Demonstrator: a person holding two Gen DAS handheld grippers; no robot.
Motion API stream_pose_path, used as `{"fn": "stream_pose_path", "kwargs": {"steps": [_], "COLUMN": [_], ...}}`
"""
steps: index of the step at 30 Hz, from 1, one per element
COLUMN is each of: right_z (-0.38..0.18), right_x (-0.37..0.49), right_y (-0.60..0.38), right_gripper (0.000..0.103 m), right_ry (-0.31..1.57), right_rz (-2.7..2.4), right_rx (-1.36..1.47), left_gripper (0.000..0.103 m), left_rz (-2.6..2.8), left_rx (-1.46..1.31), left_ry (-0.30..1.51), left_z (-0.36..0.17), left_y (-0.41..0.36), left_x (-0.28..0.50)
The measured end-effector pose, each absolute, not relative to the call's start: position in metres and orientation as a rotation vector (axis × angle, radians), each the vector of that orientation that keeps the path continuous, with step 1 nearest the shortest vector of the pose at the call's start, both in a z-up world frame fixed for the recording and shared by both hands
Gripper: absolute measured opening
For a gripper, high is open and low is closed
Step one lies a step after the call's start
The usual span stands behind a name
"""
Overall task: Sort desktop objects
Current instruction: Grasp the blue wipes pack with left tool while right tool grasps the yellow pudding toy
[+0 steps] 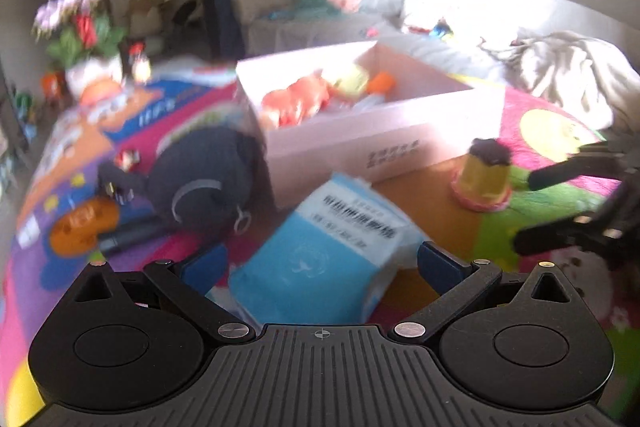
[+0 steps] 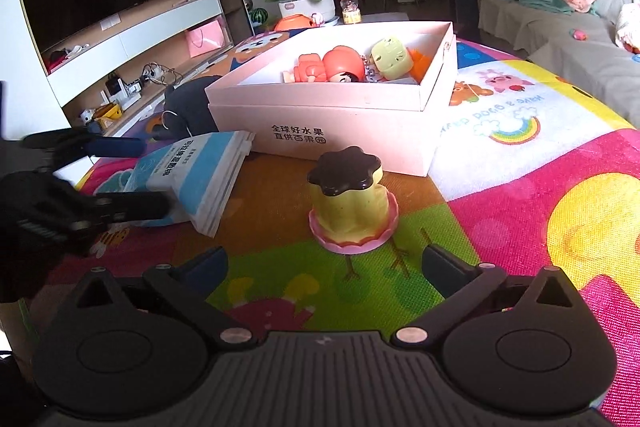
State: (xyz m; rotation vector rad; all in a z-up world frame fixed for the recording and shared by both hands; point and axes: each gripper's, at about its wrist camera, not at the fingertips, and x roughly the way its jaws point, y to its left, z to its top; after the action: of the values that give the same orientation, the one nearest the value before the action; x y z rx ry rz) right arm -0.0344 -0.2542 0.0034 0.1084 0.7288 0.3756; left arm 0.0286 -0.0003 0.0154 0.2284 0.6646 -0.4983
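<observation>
Spread wide at the bottom of the right wrist view, the right gripper [image 2: 323, 265] is standing open with nothing between its blue pads, pointing down at the play mat [image 2: 540, 195] toward the pudding toy [image 2: 350, 201].

Covering the whole surface, the play mat is carrying everything to be sorted. Toward its far middle the pink cardboard box [image 2: 340, 115] is sitting open-topped, apparently serving as the collecting bin, since a red doll figure [image 2: 328, 67], a pale green toy [image 2: 390, 59] and something orange are already lying inside it. Against the box's left side a dark plush toy [image 1: 204, 179] is lying on the mat, mostly hidden behind the box in the right view.

Leaning toward the box's near left corner, the blue tissue pack [image 1: 332, 247] is lying between the fingers of the left gripper [image 1: 322, 265], which are set wide to either side of it. Whether the pads are pressing on it is hard to judge, because the left view is smeared by motion and gaps seem to remain at both sides; it looks like an approach, not a grip.

Just in front of the box's near wall, the pudding toy is standing upright and untouched, well placed for the right gripper to close around.

An orange item and a dark tube near the mat's left edge are too blurred to name.
</observation>
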Motion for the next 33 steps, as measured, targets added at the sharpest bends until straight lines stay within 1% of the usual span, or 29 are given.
{"fn": "stream_pose_path", "kwargs": {"steps": [4, 7, 11, 17, 22, 24, 26, 29, 30, 31, 32, 33], "right_z": [0.004, 0.004, 0.004, 0.003, 0.003, 0.003, 0.003, 0.004, 0.004, 0.004, 0.005, 0.006], "right_x": [-0.036, -0.037, -0.037, -0.036, -0.036, -0.036, -0.036, -0.036, -0.036, -0.037, -0.038, -0.040], "right_y": [-0.254, -0.250, -0.245, -0.246, -0.251, -0.250, -0.251, -0.252, -0.252, -0.251, -0.250, -0.250], "right_gripper": [0.103, 0.103, 0.103, 0.103, 0.103, 0.103, 0.103, 0.103, 0.103, 0.103, 0.103, 0.103], "right_ry": [0.728, 0.728, 0.731, 0.730, 0.726, 0.729, 0.732, 0.735, 0.734, 0.733, 0.729, 0.716], "right_rz": [0.379, 0.370, 0.357, 0.356, 0.361, 0.360, 0.369, 0.374, 0.370, 0.364, 0.347, 0.316], "right_rx": [0.101, 0.088, 0.054, 0.060, 0.095, 0.088, 0.086, 0.094, 0.091, 0.089, 0.087, 0.082], "left_gripper": [0.103, 0.103, 0.103, 0.103, 0.103, 0.103, 0.103, 0.103, 0.102, 0.094, 0.085, 0.071], "left_rz": [-0.570, -0.605, -0.592, -0.547, -0.557, -0.573, -0.573, -0.491, -0.478, -0.471, -0.467, -0.463], "left_rx": [0.170, 0.162, 0.144, 0.136, 0.227, 0.172, 0.088, 0.100, 0.108, 0.116, 0.129, 0.145], "left_ry": [0.749, 0.773, 0.807, 0.787, 0.774, 0.791, 0.728, 0.634, 0.632, 0.646, 0.664, 0.683], "left_z": [0.014, 0.014, 0.006, 0.002, 0.000, 0.008, 0.023, 0.035, 0.034, 0.031, 0.027, 0.023], "left_y": [-0.002, -0.004, -0.005, -0.009, -0.016, -0.009, 0.001, -0.002, -0.006, -0.013, -0.019, -0.025], "left_x": [0.014, -0.007, -0.015, -0.014, -0.019, -0.017, -0.017, -0.011, -0.006, 0.001, 0.007, 0.012]}}
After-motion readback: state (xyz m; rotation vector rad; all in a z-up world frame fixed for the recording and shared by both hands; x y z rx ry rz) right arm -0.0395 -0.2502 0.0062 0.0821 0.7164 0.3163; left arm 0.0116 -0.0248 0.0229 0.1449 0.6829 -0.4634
